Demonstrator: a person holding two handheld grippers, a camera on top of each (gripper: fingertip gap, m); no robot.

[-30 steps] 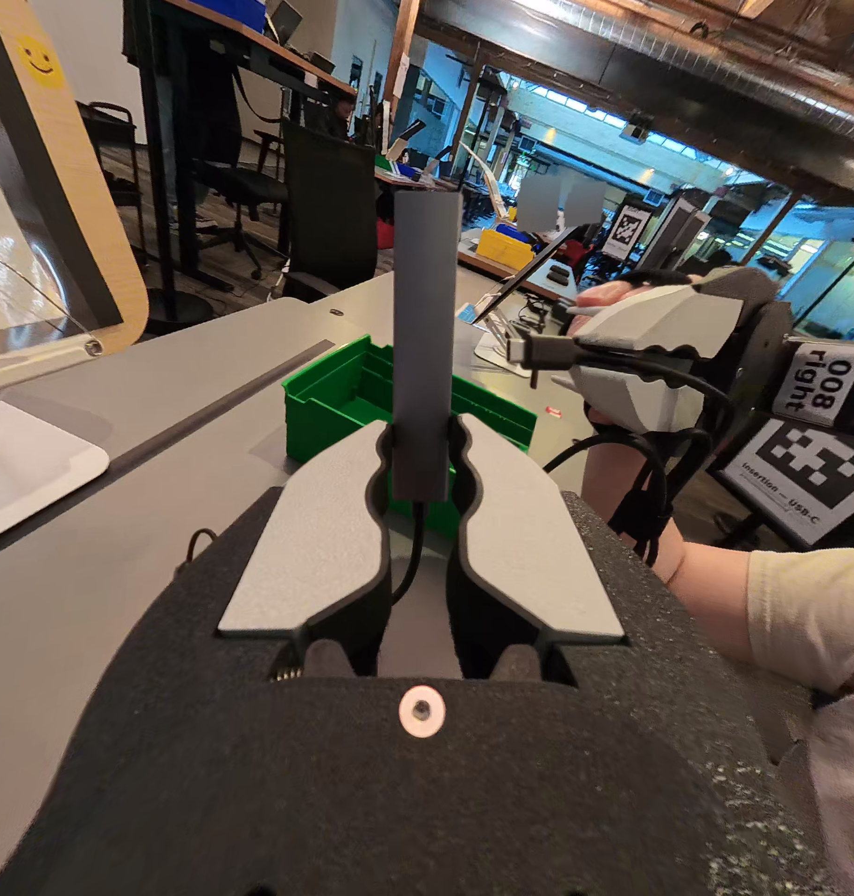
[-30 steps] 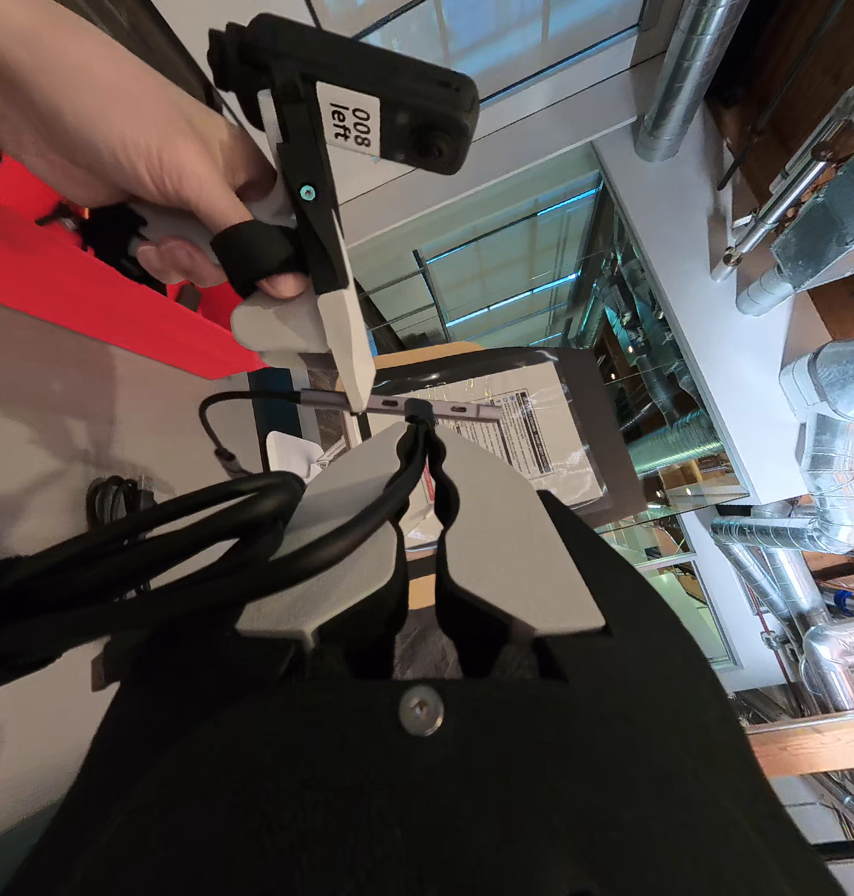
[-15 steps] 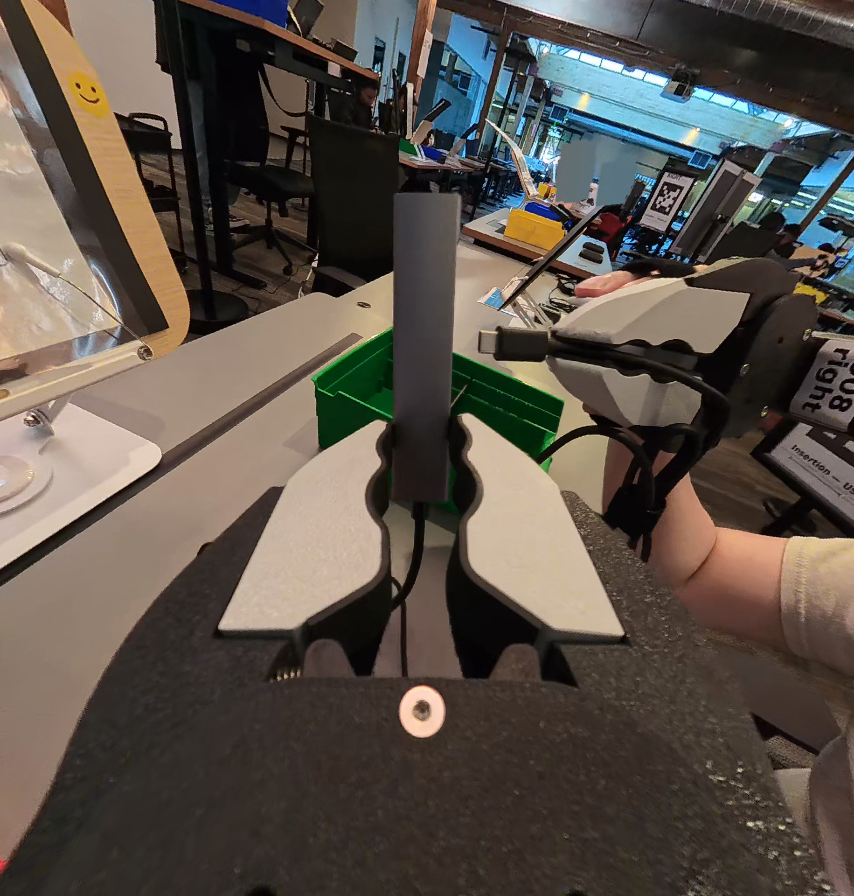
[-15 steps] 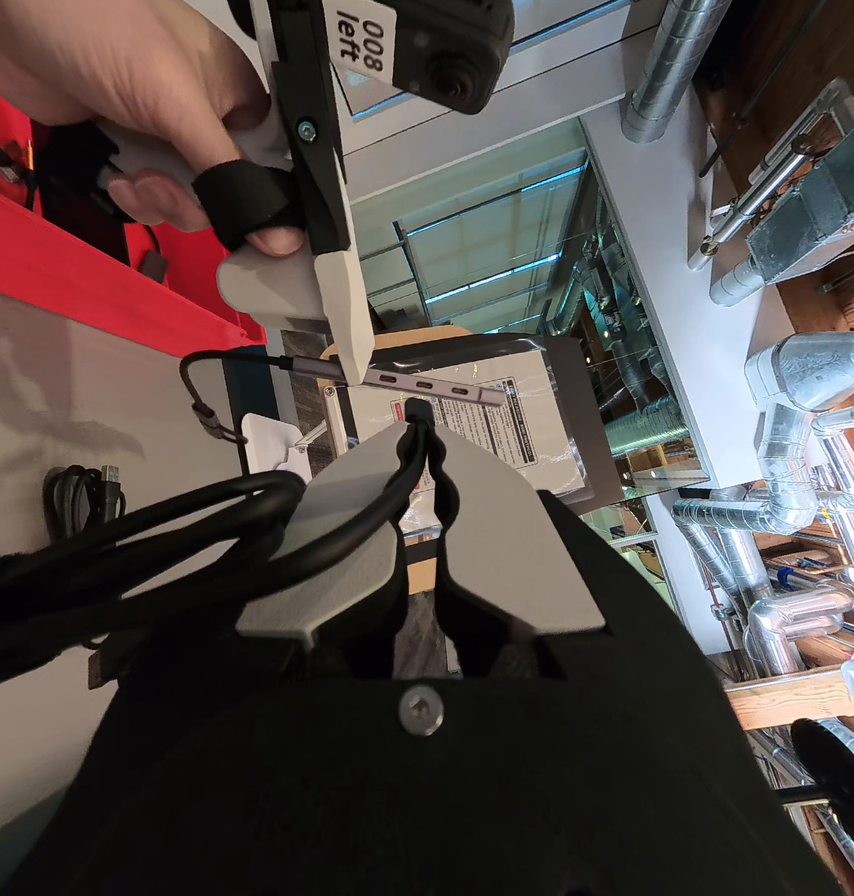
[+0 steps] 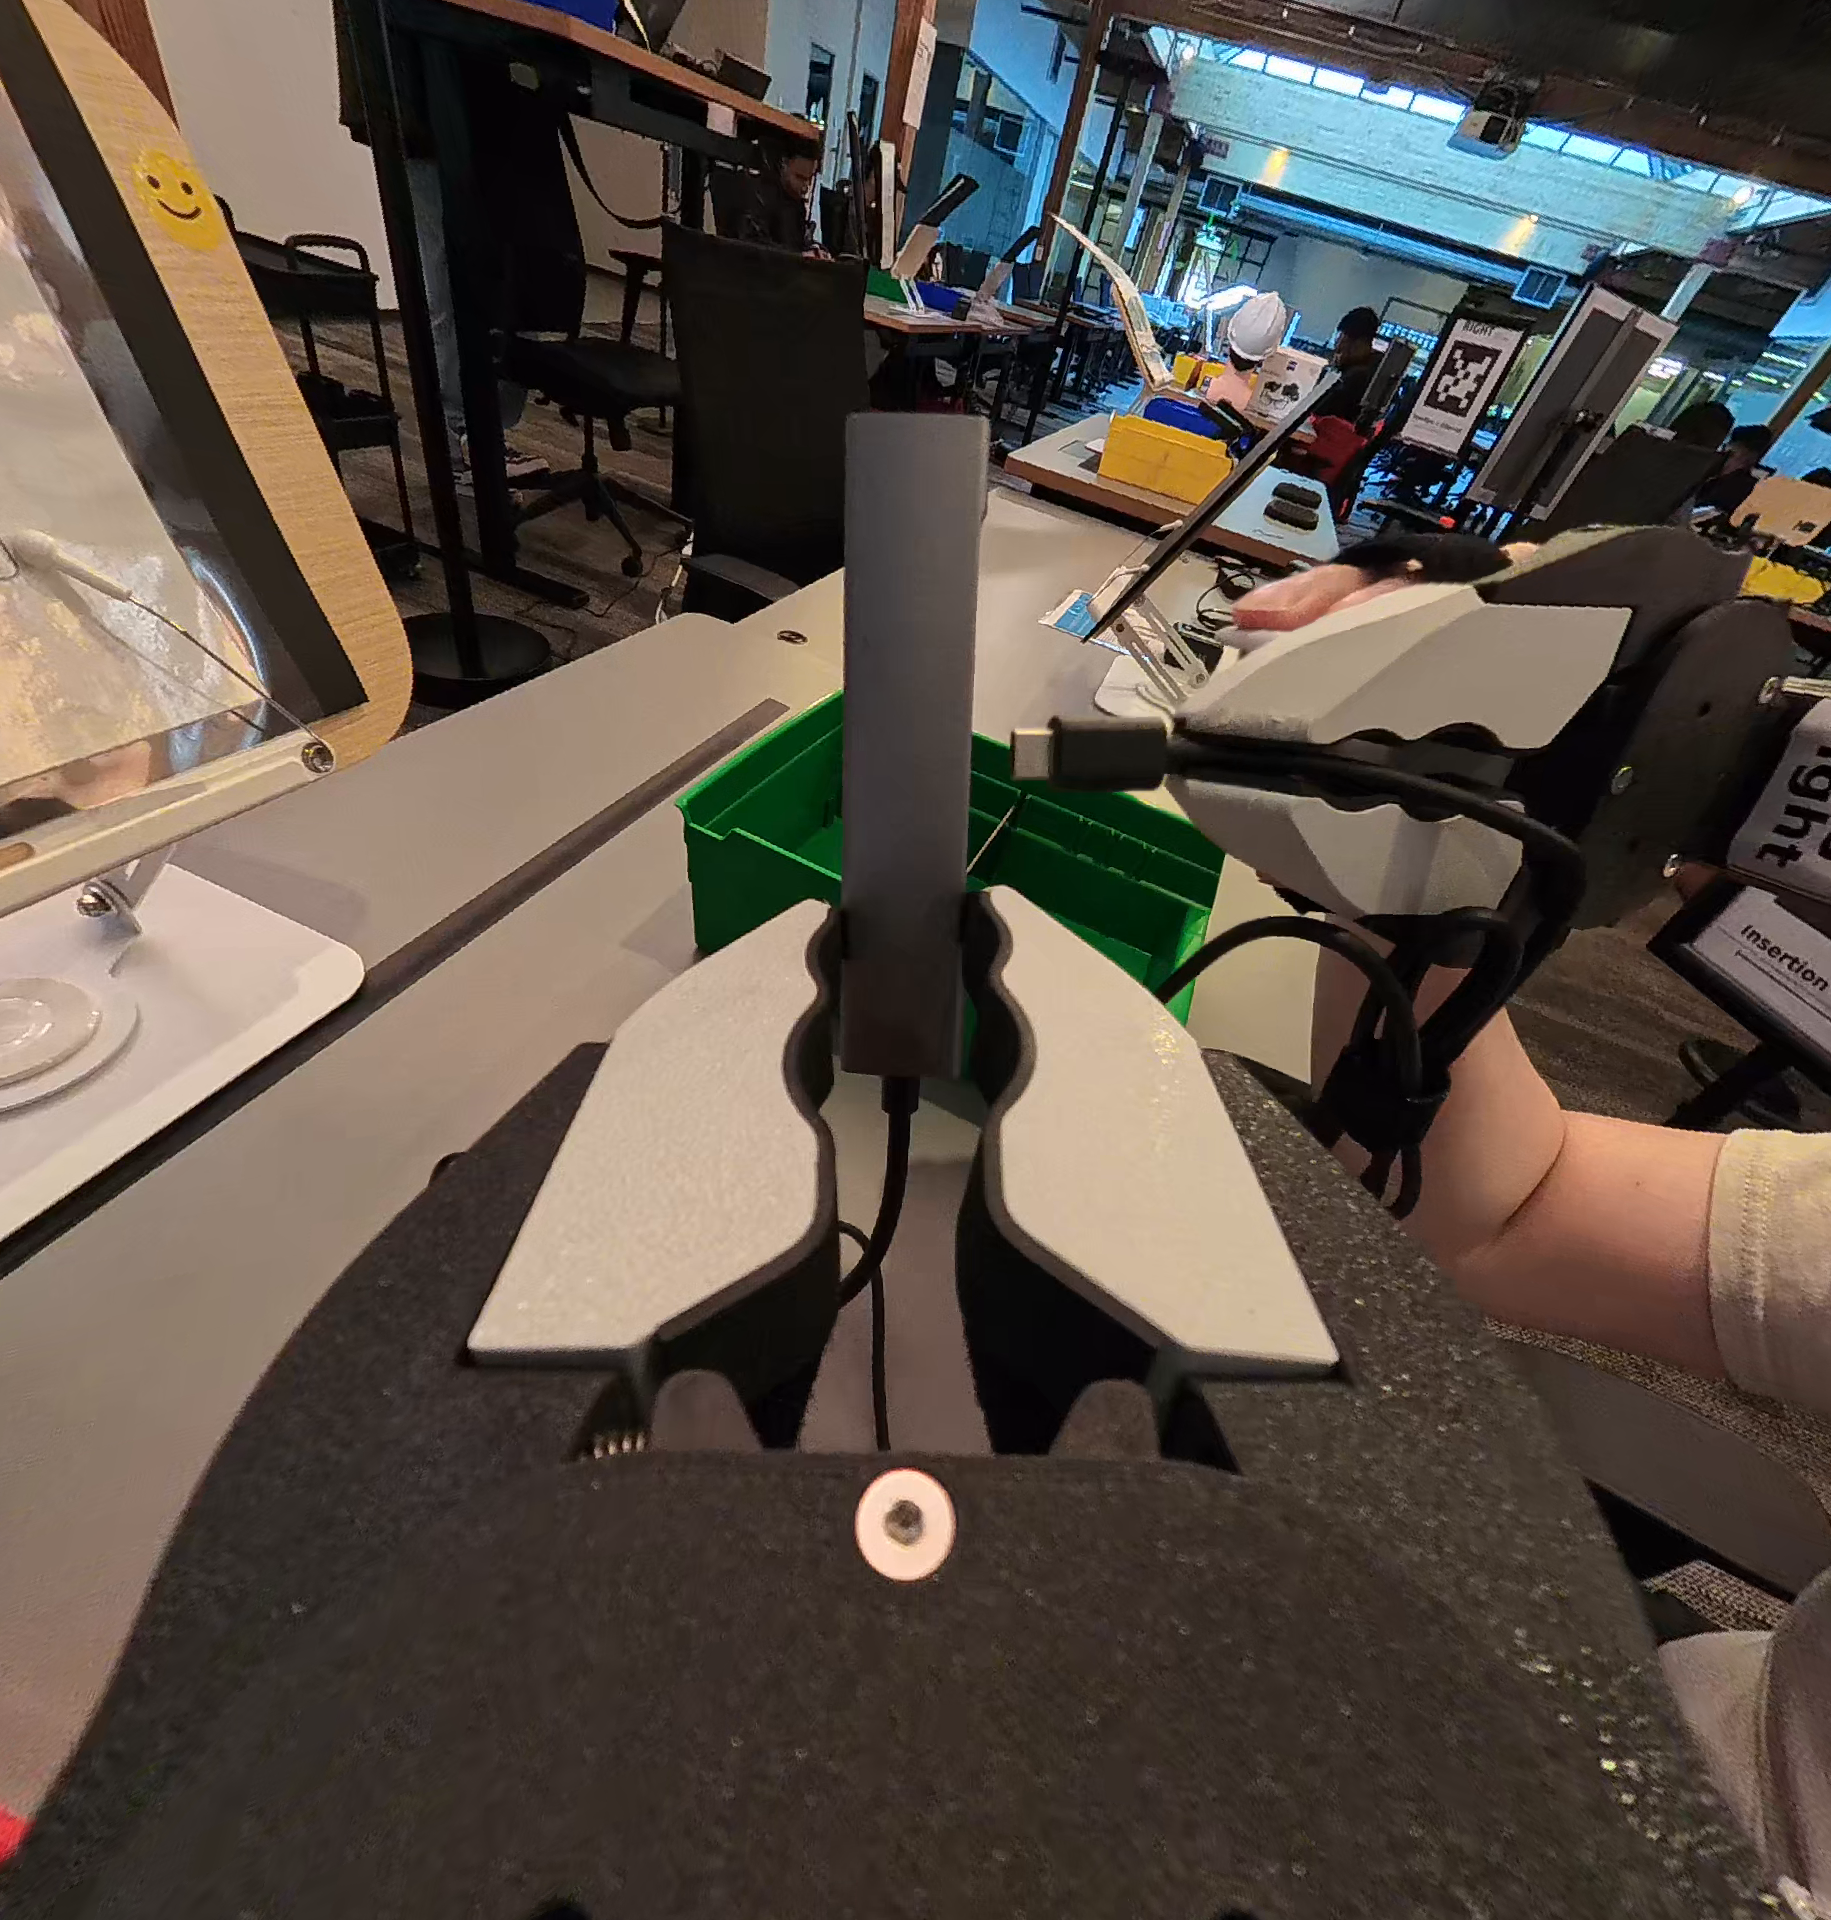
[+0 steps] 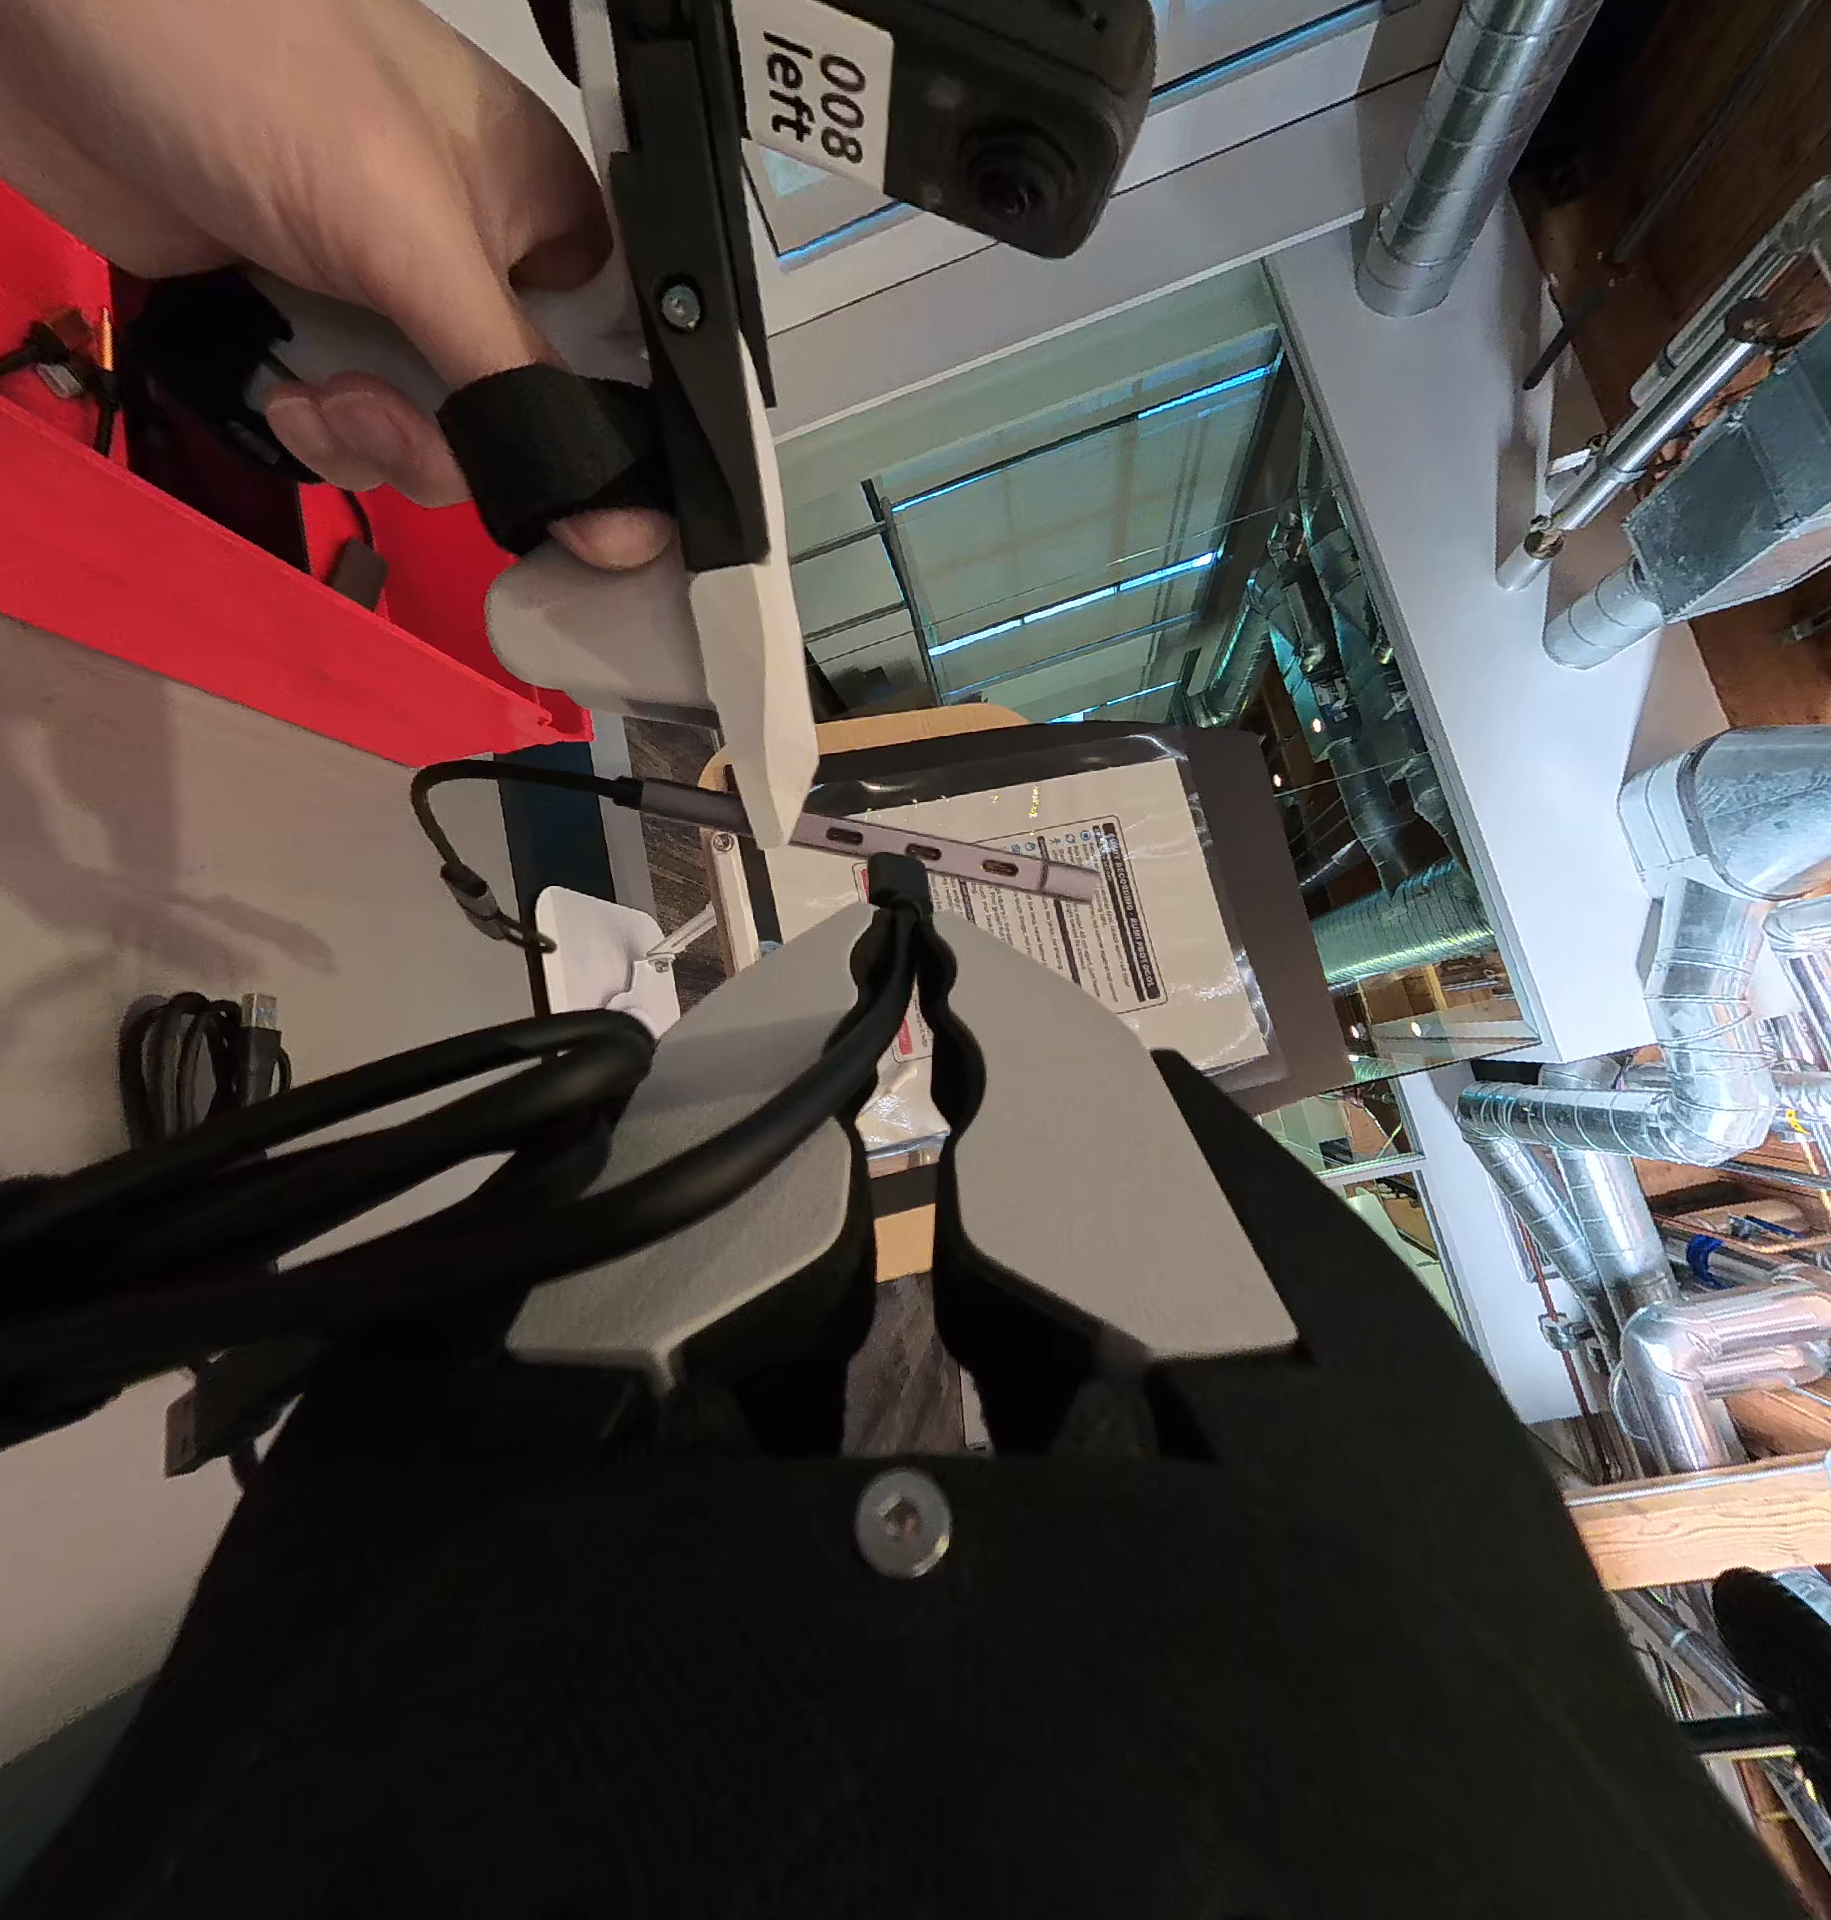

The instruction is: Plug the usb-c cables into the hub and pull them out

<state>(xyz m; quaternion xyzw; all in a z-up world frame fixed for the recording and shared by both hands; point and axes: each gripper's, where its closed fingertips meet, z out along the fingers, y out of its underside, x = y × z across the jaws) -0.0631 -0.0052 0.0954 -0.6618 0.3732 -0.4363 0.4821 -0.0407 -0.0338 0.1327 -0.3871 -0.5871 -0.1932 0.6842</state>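
My left gripper (image 5: pixel 903 935) is shut on the lower end of a dark grey USB-C hub (image 5: pixel 913 665), which stands upright above the table; its thin tail cable runs down between the fingers. In the right wrist view the hub (image 6: pixel 942 854) shows its edge with three ports. My right gripper (image 6: pixel 916 914) is shut on a black USB-C cable (image 6: pixel 786 1091), with the plug (image 6: pixel 895 881) sticking out of the tips, close under the hub's middle port. In the left wrist view the plug (image 5: pixel 1087 750) points left, a short gap from the hub's right edge.
A green bin (image 5: pixel 1046 862) sits on the grey table (image 5: pixel 537 790) behind the hub. A red bin (image 6: pixel 184 582) and a coiled spare cable (image 6: pixel 204 1060) lie on the table. A document stand (image 5: pixel 111 582) is at the left. A forearm (image 5: pixel 1513 1174) is at the right. One gripper's finger ends stand about 6 centimeters off the other's.
The right gripper with the plug has moved closer to the hub's edge, narrowing the gap. The left gripper has tilted slightly, still holding the hub upright.
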